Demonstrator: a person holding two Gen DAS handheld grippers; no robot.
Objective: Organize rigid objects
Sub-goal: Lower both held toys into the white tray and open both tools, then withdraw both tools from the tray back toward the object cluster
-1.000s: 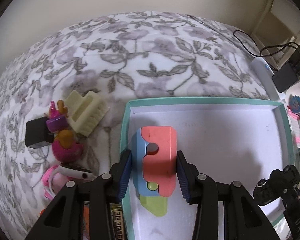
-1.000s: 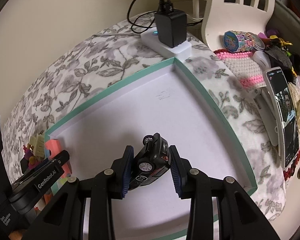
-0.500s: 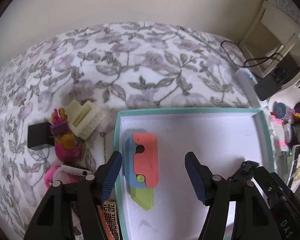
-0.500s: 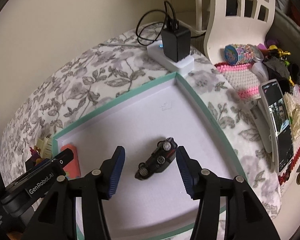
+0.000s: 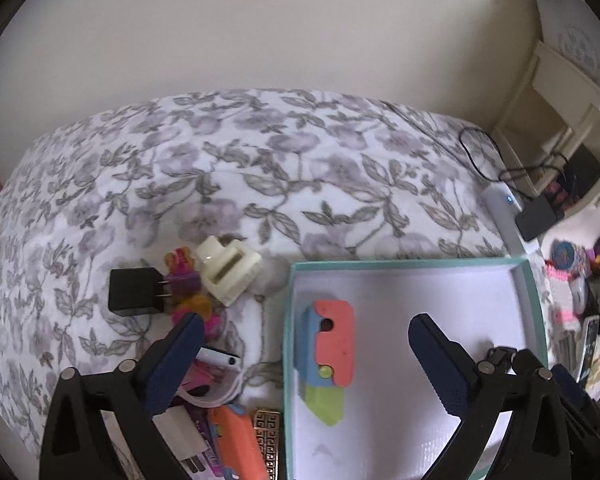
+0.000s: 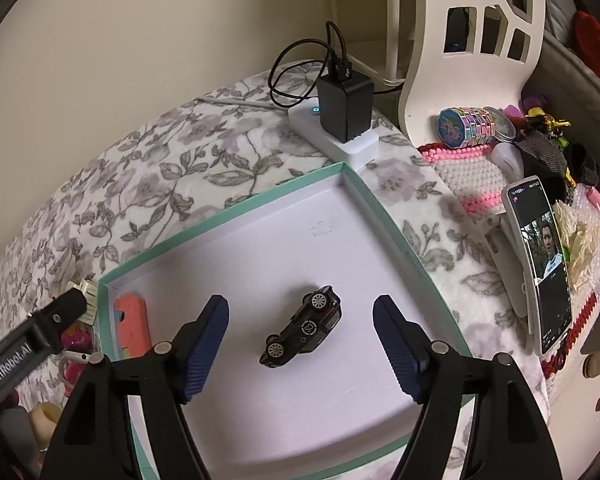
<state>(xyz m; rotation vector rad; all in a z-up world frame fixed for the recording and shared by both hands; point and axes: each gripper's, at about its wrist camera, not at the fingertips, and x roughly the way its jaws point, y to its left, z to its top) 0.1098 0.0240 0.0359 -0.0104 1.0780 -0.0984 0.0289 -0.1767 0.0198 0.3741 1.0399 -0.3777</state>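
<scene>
**Both grippers spread, toys lying in the box**

Since a second ago, both of my grippers have let go and pulled back from the toys they were clamping.

From the left wrist, I see my left gripper (image 5: 302,354) spread wide and holding nothing. The coral, blue and lime foam block toy (image 5: 328,356) lies flat against the left wall of the shallow white box with a teal rim (image 5: 288,320). Left of the box, on the grey floral bedspread (image 5: 260,152), sit a black plug adapter (image 5: 134,292), a cream plastic clip (image 5: 228,274) and a pink and orange toy (image 5: 188,292) that my left finger partly hides. More items at the bottom edge are cut off, and I cannot make them out.

From the right wrist, my right gripper (image 6: 300,338) is also spread and empty. The small black toy car (image 6: 302,332) rests on its side near the box's middle, apart from both fingers. At the far corner, a black charger (image 6: 346,104) stands in a white power strip (image 6: 340,140).
</scene>
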